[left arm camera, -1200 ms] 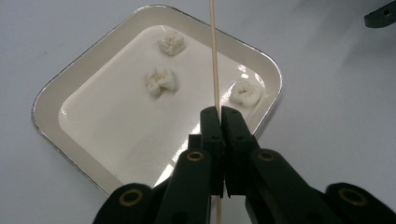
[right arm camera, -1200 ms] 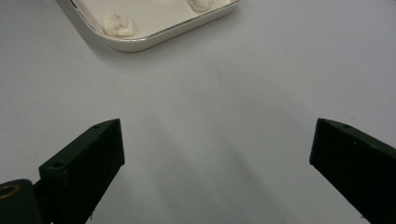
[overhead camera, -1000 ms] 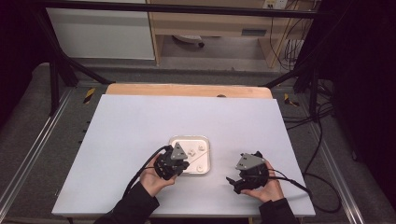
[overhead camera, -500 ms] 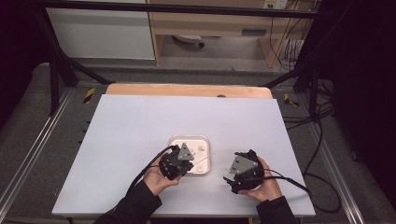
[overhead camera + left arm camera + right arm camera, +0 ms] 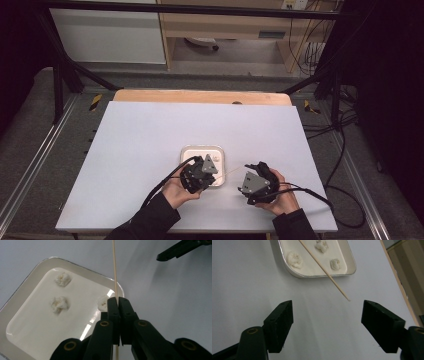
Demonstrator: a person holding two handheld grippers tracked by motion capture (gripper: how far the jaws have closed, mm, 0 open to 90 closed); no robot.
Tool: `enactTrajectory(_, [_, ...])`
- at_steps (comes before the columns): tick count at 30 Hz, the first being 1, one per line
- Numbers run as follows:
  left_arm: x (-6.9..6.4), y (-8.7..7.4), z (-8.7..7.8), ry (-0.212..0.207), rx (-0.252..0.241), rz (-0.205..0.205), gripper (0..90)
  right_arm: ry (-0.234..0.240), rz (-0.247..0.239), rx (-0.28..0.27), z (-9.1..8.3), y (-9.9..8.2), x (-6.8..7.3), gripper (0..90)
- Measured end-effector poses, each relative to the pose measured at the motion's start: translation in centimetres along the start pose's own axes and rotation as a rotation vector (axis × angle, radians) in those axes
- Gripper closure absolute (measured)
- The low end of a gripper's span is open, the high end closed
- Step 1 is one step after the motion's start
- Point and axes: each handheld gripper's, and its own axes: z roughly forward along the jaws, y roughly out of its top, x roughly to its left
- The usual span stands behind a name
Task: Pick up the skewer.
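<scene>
Looking along your left gripper (image 5: 116, 300), you see its jaws clamped on a thin wooden skewer (image 5: 114, 267) that runs straight ahead past the corner of the white tray (image 5: 30, 277), its long axis aimed toward your right gripper (image 5: 248, 186). The right gripper view shows the skewer's tip (image 5: 348, 300) hanging above the table (image 5: 242, 285), between jaws held wide apart. No writing is readable. Three white lumps (image 5: 59, 304) lie in the tray.

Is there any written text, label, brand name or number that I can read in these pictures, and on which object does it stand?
None can be read.
White rectangular tray with three white lumps: no print.
Thin wooden skewer and black claws: no marking.
Grey label on the wooden shelf behind the table: too small and blurred to read.
</scene>
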Motion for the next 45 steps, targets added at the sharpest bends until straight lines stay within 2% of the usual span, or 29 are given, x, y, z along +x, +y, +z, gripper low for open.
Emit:
enactTrajectory(1, [0.0,0.1,0.0,-0.003,0.004,0.006,88.5,-0.002,-0.026,-0.002,0.0,0.0,0.0,29.3])
enactTrajectory(8, [-0.5,0.9,0.5,-0.019,0.016,0.023,88.5,-0.005,-0.079,0.001,0.1,-0.1,0.2,35.1])
enactTrajectory(10, [-0.6,1.1,0.7,-0.022,0.017,0.024,88.4,-0.007,-0.116,-0.001,0.1,-0.2,0.2,37.3])
enactTrajectory(15, [-0.9,1.6,1.0,-0.033,0.03,0.039,88.5,-0.01,-0.158,-0.001,0.2,-0.3,0.3,42.0])
enactTrajectory(18, [-1.2,1.9,1.2,-0.039,0.036,0.047,88.5,-0.014,-0.201,0.006,0.3,-0.4,0.4,47.5])
enactTrajectory(23, [-1.7,2.4,1.4,-0.049,0.043,0.066,88.4,-0.013,-0.242,0.009,0.4,-0.4,0.5,52.5])
enactTrajectory(25, [-1.8,2.6,1.5,-0.054,0.047,0.073,88.4,-0.011,-0.28,0.013,0.5,-0.5,0.5,56.2])
enactTrajectory(27, [-1.9,2.7,1.6,-0.056,0.053,0.081,88.4,-0.015,-0.288,0.014,0.5,-0.5,0.6,57.6])
enactTrajectory(33, [-2.3,3.1,2.0,-0.066,0.056,0.091,88.5,-0.006,-0.368,0.017,0.6,-0.5,0.7,68.9])
enactTrajectory(45, [-2.5,3.0,2.0,-0.071,0.059,0.1,88.4,0.02,-0.443,0.029,0.7,-0.7,1.0,82.2])
